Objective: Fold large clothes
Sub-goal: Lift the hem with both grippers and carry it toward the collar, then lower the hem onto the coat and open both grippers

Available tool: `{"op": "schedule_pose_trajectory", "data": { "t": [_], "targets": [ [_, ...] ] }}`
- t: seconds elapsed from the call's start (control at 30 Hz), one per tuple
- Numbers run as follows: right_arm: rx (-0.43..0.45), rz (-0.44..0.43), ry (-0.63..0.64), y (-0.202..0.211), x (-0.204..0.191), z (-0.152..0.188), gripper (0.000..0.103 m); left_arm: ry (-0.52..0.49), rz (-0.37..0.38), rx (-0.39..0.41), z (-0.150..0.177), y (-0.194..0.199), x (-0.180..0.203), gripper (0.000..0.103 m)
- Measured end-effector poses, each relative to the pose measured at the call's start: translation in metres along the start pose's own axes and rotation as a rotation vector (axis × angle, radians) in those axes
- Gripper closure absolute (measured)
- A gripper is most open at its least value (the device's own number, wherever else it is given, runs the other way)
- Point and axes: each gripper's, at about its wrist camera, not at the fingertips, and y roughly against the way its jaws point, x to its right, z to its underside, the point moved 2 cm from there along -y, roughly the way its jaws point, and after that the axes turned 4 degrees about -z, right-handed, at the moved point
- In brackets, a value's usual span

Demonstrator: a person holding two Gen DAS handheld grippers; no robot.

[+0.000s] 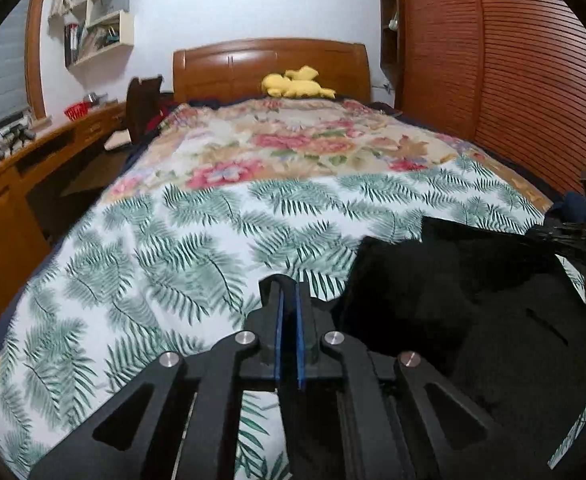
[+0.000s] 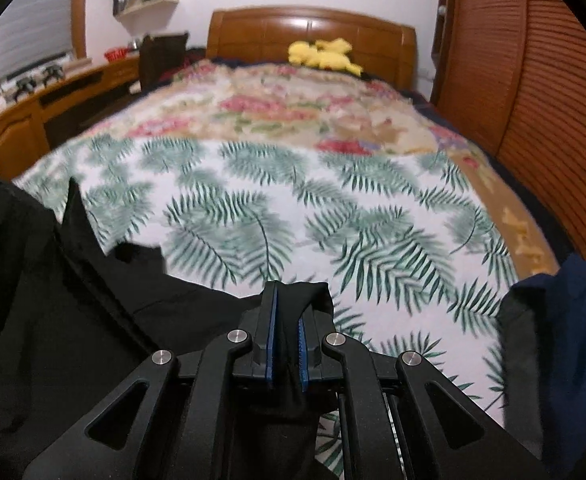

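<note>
A large black garment (image 1: 453, 300) lies spread over the near right part of the bed in the left wrist view. In the right wrist view it fills the lower left (image 2: 73, 300). My left gripper (image 1: 289, 292) is shut, its blue pads almost together, with dark cloth in the slit at the garment's left edge. My right gripper (image 2: 289, 300) is shut on a bunched fold of the same black cloth, which bulges out past its tip and hangs below it. Both grippers sit low over the leaf-print sheet (image 1: 173, 260).
Beyond the leaf-print sheet lies a floral blanket (image 1: 293, 136), with a yellow plush toy (image 1: 297, 86) at the wooden headboard (image 1: 269, 64). A navy garment (image 2: 565, 320) lies at the bed's right edge. A wooden desk (image 1: 33, 152) runs along the left and a slatted wardrobe (image 1: 513, 80) along the right.
</note>
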Motion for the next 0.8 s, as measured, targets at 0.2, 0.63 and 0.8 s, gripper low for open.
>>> {"op": "schedule_pose_trajectory", "data": {
  "t": [0.2,0.63,0.8],
  "targets": [
    [-0.072,0.037,0.002,-0.027,0.000,0.007,0.098,-0.005,0.036,-0.017,0.015,-0.002,-0.007,0.091],
    [-0.068,0.028,-0.066,-0.020,-0.001,-0.011,0.092,-0.006,0.171,0.021,0.035,0.031,0.006,0.076],
    [-0.017,0.056,-0.067,0.000,-0.009,-0.027,0.078,-0.028,0.201,0.035,0.040,0.043,0.020,0.076]
  ]
}}
